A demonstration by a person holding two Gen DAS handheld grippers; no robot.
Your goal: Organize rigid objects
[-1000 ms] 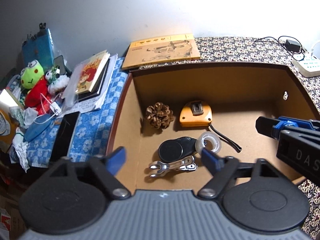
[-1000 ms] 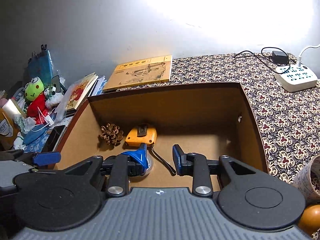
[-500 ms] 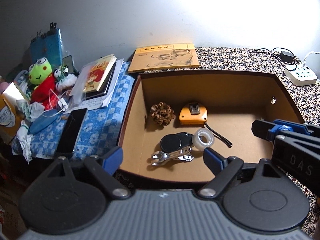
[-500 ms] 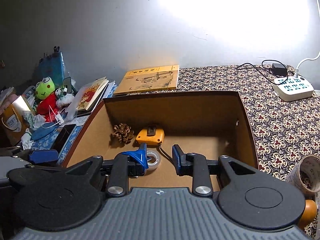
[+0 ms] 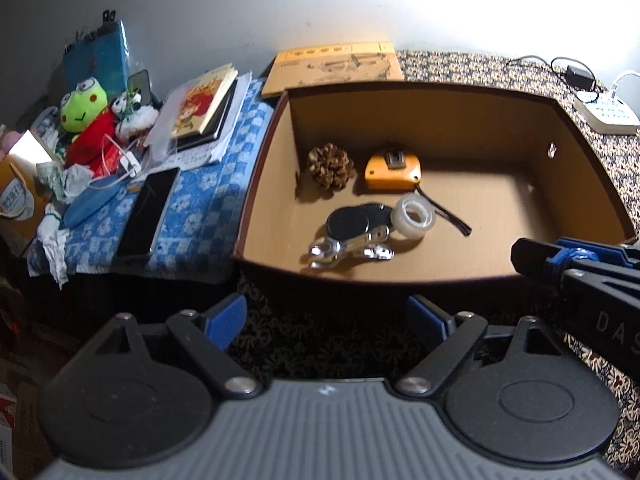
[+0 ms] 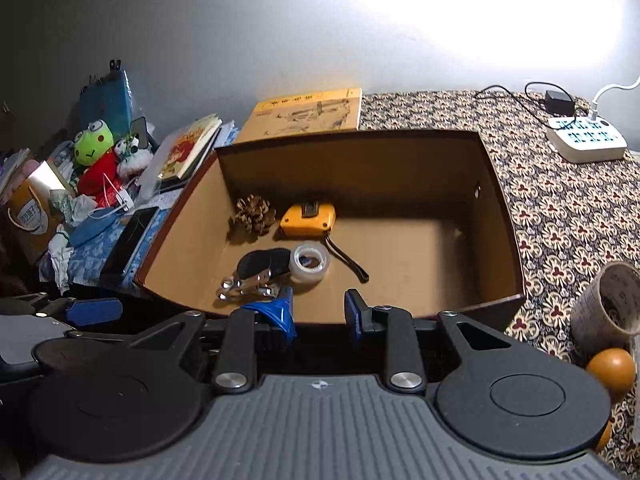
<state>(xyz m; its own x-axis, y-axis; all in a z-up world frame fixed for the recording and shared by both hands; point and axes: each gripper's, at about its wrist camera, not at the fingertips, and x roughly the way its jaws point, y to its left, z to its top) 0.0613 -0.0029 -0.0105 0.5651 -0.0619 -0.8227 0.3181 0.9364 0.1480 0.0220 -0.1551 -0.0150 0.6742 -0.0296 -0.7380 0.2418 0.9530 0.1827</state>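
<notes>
Left wrist view: my left claw (image 5: 326, 322) hangs spread wide and empty over the patterned table (image 5: 320, 344), just short of the near wall of the open cardboard box (image 5: 440, 276). Inside the box, toward its left half, lie a pine cone (image 5: 330, 165) and an orange tape measure (image 5: 393, 166) side by side near the back wall. In front of them sit a black round case (image 5: 352, 220), a roll of clear tape (image 5: 414, 216) touching it, and a metal clip (image 5: 348, 248) nearest the front wall. The tape measure's black strap (image 5: 444, 214) trails past the roll.

Right wrist view: my right claw (image 6: 320, 314) is parted with nothing between its blue pads (image 6: 354, 312), poised at the box's front edge. A yellow book (image 6: 306, 116) lies behind the box, a white power strip (image 6: 586, 142) far right. Beside the box on the left, a blue checked cloth (image 5: 208, 200) carries a phone (image 5: 148, 212), books and a green frog toy (image 5: 84, 104). An orange ball (image 6: 610, 368) and a cup (image 6: 604, 308) sit at right.
</notes>
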